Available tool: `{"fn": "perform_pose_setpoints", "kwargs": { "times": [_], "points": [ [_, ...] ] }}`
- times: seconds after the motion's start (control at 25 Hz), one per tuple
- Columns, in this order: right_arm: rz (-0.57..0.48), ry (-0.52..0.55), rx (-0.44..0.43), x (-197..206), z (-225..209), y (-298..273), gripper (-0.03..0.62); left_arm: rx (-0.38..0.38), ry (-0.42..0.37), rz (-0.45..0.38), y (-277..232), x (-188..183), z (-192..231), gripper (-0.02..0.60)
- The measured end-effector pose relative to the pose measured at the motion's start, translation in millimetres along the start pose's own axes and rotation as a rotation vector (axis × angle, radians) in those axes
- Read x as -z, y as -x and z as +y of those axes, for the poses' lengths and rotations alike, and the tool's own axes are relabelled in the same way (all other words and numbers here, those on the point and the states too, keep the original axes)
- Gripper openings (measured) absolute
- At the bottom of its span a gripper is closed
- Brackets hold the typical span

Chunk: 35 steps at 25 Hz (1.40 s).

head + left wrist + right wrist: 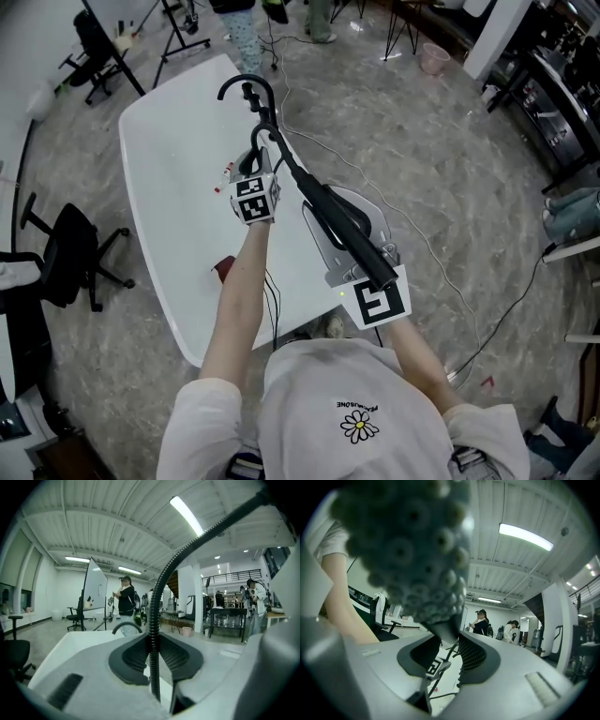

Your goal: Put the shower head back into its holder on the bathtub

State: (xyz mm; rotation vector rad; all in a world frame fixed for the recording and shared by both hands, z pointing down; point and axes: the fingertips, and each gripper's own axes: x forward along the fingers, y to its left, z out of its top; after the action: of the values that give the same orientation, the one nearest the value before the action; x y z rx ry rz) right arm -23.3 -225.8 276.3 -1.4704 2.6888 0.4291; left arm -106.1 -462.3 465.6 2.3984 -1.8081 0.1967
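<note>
Above the tub (169, 178), the right gripper (449, 643) is clenched on the shower head (408, 550) at its neck, and the left gripper (152, 654) pinches the ribbed hose (161, 588). The head is probably light, rigid and slick. The springy hose will likely tug, so steer from the neck.

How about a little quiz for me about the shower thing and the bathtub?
1. True or false: the left gripper is shut on the black hose.
2. What does the right gripper hold? A) the shower head B) a towel C) a cup
3. Fill in: the bathtub is ____ in colour.

Key: 1 true; 2 A; 3 white.
</note>
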Motion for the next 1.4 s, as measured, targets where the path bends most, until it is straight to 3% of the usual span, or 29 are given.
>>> {"fn": "perform_pose_setpoints", "kwargs": {
  "times": [0.12, 0.4, 0.68, 0.92, 1.12, 1.28, 1.4],
  "points": [
    [0.025, -0.007, 0.014, 4.3, -9.3, 1.8, 0.137, 0.002, -0.043, -0.097, -12.2, -55.8, 6.7, 0.063],
    [0.095, -0.013, 0.035, 17.3, -29.5, 7.0, 0.135, 0.027, -0.132, -0.232, -17.2, -135.2, 1.6, 0.063],
    [0.109, -0.062, 0.042, 28.0, -39.3, 10.7, 0.135, 0.142, -0.205, -0.424, -14.8, -228.7, -51.1, 0.063],
    [0.055, -0.119, 0.058, 15.9, -54.4, 18.0, 0.137, 0.233, -0.220, -0.541, -3.1, -279.5, -99.8, 0.063],
    [0.066, -0.110, 0.087, 24.3, -68.2, 28.7, 0.137, 0.248, -0.252, -0.508, -14.3, -266.5, -110.5, 0.063],
    [0.135, -0.113, 0.082, 54.6, -86.7, 25.5, 0.137, 0.233, -0.228, -0.450, -39.0, -239.6, -110.3, 0.063],
    [0.182, -0.118, 0.078, 74.2, -91.3, 14.6, 0.137, 0.249, -0.261, -0.431, -58.1, -229.7, -109.2, 0.063]
  ]
}}
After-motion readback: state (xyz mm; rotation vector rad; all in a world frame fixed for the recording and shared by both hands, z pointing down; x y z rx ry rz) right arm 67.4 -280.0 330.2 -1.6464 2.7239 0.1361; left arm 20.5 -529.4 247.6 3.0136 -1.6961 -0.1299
